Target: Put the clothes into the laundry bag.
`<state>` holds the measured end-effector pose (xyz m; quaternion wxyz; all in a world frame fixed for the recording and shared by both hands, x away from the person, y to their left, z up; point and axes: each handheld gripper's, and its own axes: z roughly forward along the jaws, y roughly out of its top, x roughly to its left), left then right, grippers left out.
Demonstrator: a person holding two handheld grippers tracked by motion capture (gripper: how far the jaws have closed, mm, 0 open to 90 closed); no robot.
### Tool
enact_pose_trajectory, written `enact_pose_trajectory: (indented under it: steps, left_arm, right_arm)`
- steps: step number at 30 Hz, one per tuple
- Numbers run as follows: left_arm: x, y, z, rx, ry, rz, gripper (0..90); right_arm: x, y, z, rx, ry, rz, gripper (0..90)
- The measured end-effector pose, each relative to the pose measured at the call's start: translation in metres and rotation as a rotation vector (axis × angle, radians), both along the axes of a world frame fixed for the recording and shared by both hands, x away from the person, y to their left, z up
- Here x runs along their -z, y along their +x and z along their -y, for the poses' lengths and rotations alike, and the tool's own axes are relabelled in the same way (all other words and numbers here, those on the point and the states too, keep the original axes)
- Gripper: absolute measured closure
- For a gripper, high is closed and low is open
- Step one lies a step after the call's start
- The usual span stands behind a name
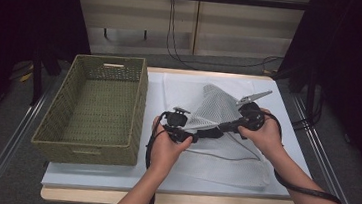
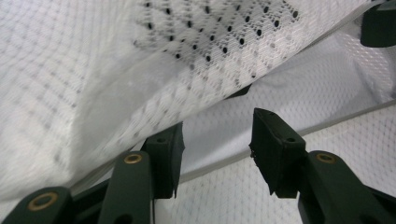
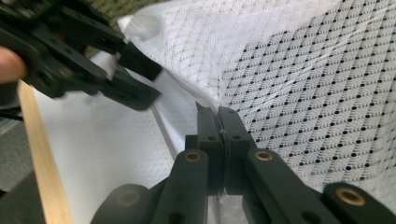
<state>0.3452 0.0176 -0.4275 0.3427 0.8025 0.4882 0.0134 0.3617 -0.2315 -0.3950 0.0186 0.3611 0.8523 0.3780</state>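
Dark curtains flank a pale table (image 1: 111,178) covered with a white sheet, a beige cabinet and loose cables behind it. On the table's left side sits a green woven basket (image 1: 95,108), and just to its right a white mesh bag (image 1: 217,108) is lifted into a tent-like peak while its lower part lies spread on the sheet. My right gripper (image 3: 218,116), seen in the high view at the bag's right (image 1: 224,127), has its jaws pressed together on a fold of the mesh bag (image 3: 299,88); a thin line of fabric runs between the two black pads, and the netting rises away from them to the upper right. My left gripper (image 2: 217,140) has its jaws apart, with a clear gap between the pads (image 2: 275,149); the mesh bag (image 2: 140,70) drapes over and in front of the left-hand jaw, and I cannot tell whether it touches that pad, while the other pad stands free of it. From the high view my left gripper (image 1: 186,131) sits at the bag's lower left edge, near the basket's right wall, and my two hands (image 1: 167,148) are close together above the middle of the table. In the right gripper view my left gripper (image 3: 116,70) shows at the upper left, its jaws spread beside the bag's edge, above the table's wooden rim (image 3: 42,163).
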Motion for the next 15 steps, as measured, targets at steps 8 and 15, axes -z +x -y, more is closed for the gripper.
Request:
enact_pose_trajectory:
  steps: [8, 15]
  left_arm:
    - [-0.001, -0.006, -0.011, -0.01, 0.008, -0.01, 51.3]
    - [0.0, -0.012, -0.021, -0.028, 0.007, -0.016, 47.2]
  right_arm:
    - [0.005, -0.004, -0.002, -0.02, -0.012, 0.025, 87.9]
    - [0.011, -0.008, -0.007, -0.031, -0.036, 0.038, 85.1]
